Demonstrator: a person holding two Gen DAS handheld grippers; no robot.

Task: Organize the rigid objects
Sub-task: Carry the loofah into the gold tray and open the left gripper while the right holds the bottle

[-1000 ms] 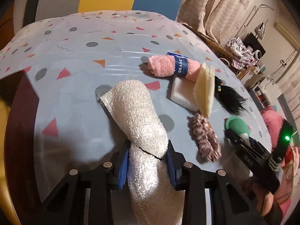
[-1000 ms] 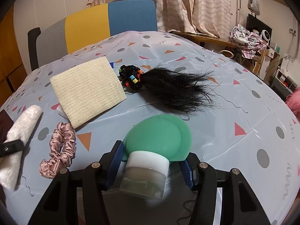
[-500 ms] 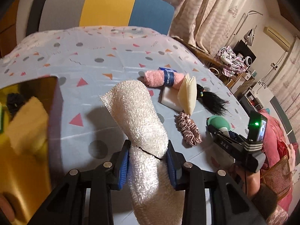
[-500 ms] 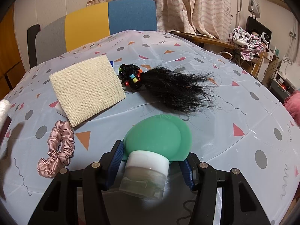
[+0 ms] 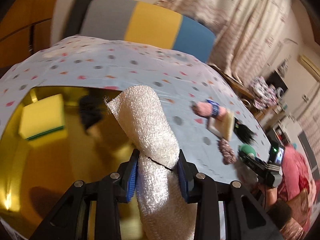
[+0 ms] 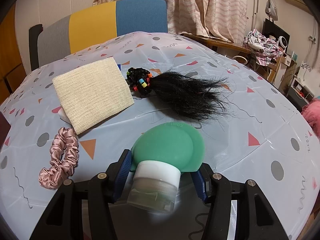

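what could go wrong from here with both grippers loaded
The white textured roll sticks far past the left hand-held gripper; lowered into the yellow bin, it may snag the rim or knock the sponge. The right hand-held gripper grips the green bottle near its cap, so it might pivot.

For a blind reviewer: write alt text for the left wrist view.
The left gripper is shut on a rolled white towel, held above a yellow bin containing a yellow sponge and a dark, blurred item. Beyond it, the patterned tablecloth carries a pink rolled cloth.
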